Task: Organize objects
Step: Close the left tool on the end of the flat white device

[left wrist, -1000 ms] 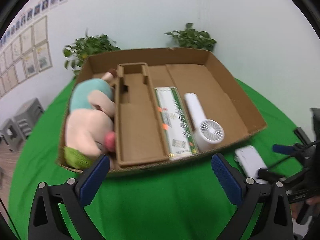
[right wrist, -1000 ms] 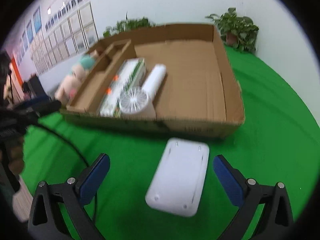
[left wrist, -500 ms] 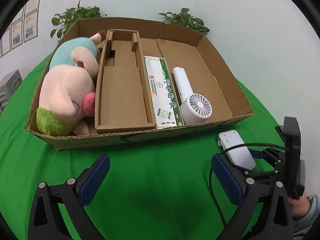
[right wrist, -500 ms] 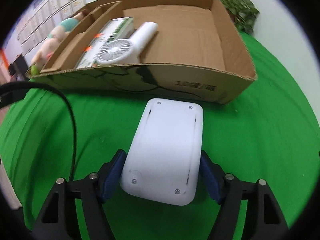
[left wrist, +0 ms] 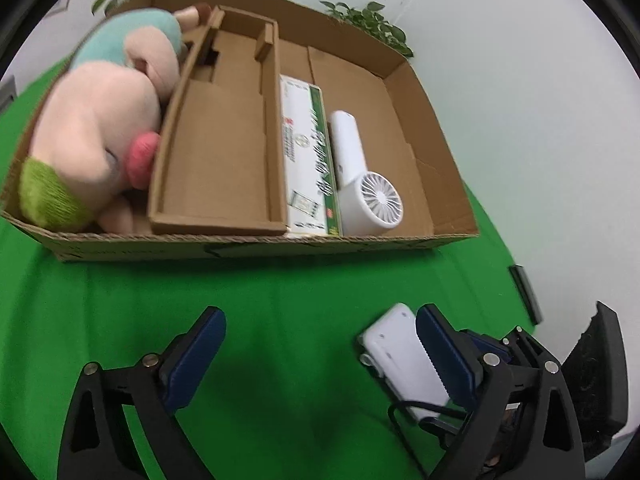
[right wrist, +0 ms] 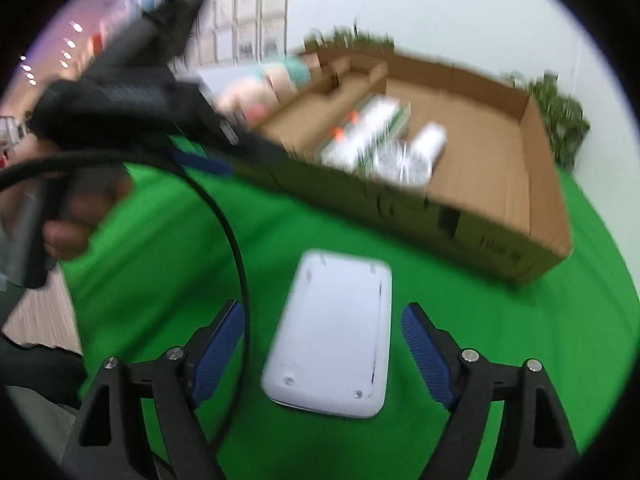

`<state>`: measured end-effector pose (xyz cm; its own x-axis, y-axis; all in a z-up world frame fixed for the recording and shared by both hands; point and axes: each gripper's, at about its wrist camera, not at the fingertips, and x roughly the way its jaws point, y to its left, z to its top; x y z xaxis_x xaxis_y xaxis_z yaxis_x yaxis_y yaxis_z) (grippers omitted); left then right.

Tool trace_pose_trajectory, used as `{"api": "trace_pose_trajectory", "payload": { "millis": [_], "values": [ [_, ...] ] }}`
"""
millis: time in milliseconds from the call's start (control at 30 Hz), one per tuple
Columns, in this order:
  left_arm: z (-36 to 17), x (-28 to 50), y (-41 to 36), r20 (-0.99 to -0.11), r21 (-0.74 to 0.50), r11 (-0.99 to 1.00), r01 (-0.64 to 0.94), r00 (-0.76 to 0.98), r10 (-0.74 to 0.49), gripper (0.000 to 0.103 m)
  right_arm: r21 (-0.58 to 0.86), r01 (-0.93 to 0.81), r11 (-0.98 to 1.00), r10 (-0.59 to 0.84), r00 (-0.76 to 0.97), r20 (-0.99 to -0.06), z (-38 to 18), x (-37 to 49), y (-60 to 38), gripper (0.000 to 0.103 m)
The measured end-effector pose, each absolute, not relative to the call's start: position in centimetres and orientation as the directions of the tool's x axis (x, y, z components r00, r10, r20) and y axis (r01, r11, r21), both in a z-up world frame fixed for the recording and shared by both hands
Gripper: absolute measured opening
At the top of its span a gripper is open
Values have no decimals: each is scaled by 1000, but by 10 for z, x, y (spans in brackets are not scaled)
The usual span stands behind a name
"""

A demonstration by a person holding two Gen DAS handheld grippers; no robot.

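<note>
A white flat rounded device (right wrist: 334, 336) lies on the green cloth between the pads of my right gripper (right wrist: 322, 332). The pads stand apart from its sides, so the gripper is open. The device also shows in the left wrist view (left wrist: 400, 354), partly behind my left gripper's right finger. My left gripper (left wrist: 320, 332) is open and empty over the cloth, in front of the cardboard box (left wrist: 256, 246). The box holds a plush toy (left wrist: 96, 128), a cardboard insert (left wrist: 224, 140), a green-white carton (left wrist: 308, 156) and a white hand fan (left wrist: 360, 180).
The box (right wrist: 500, 232) lies just beyond the device, with bare floor at its right side (right wrist: 480, 144). The left gripper's body and cable (right wrist: 132, 92) cross the right wrist view at left. Potted plants (left wrist: 368, 20) stand behind the box by the wall.
My right gripper was closed on the white device half a second ago; now its pads stand apart from it. My left gripper has moved nearer to the box and the device.
</note>
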<state>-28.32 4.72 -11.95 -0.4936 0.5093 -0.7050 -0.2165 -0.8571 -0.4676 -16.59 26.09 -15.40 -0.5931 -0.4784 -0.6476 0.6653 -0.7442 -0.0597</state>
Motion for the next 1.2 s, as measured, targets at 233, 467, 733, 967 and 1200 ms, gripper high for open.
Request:
{"api": "trace_pose_trajectory", "payload": {
  "millis": [233,467,733,967,1200],
  "values": [
    [-145,-296,72,-710,-579,-781,-235,-325,625,74,36,717,-696,-576,-528,-624,-144,-149,274,82],
    [-170,-303,89,-672,-683,-702,-202,-201,712,56,29,620,-784,-443,-527,-726,-165,-166,270,81],
    [-176,-299,87,-640,-727,-662,-184,-168,750,47,-20,607,-794,-367,-505,-781,-182,-177,260,67],
    [-176,-298,85,-637,-734,-656,-177,-157,755,45,42,560,-827,-380,-503,-776,-182,-177,268,65],
    [-178,-298,87,-622,-757,-630,-176,-102,776,30,177,522,-834,-453,-466,-760,-178,-188,274,65]
  ]
}}
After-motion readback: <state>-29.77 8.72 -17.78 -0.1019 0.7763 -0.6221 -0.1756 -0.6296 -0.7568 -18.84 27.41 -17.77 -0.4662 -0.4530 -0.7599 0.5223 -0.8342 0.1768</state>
